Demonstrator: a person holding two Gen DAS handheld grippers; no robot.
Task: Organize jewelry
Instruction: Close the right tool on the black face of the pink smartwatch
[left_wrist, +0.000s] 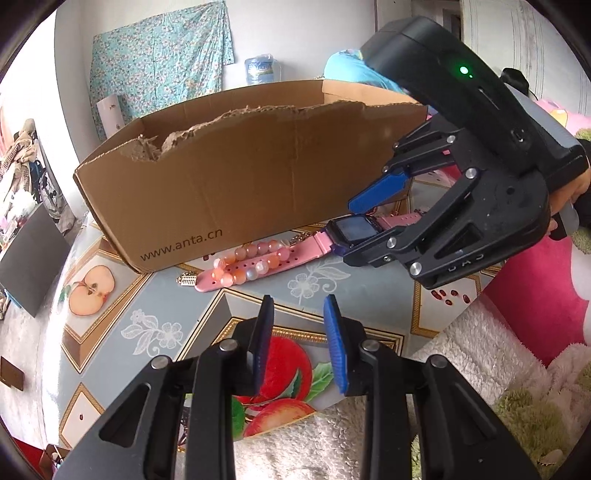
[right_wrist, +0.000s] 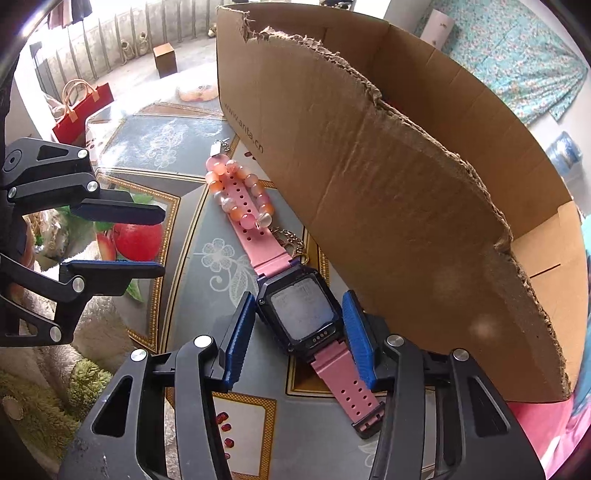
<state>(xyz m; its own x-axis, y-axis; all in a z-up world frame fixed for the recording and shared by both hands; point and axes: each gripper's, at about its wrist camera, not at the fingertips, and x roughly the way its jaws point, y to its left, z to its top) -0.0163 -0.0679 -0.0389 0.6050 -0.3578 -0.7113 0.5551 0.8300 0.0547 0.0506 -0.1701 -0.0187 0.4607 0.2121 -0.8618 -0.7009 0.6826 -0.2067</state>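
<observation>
A pink-strapped watch (right_wrist: 301, 314) with a dark square face lies flat on the patterned tablecloth, close against a cardboard box (right_wrist: 406, 203). My right gripper (right_wrist: 297, 299) straddles the face, a blue pad on each side; small gaps show, so it is open. A pink and orange bead bracelet (right_wrist: 240, 192) rests across the far strap, with a thin chain (right_wrist: 288, 236) beside it. In the left wrist view the watch (left_wrist: 354, 229) sits between the right gripper's (left_wrist: 349, 232) fingers, and the bracelet (left_wrist: 251, 262) lies to the left. My left gripper (left_wrist: 299, 332) hovers nearer the table edge, open and empty.
The torn-edged box (left_wrist: 240, 184) stands open-topped right behind the jewelry. A small silver charm (left_wrist: 187, 279) lies at the strap's end. A fluffy white and green blanket (left_wrist: 480, 350) borders the table on the near right. A red bag (right_wrist: 85, 107) stands beyond the table.
</observation>
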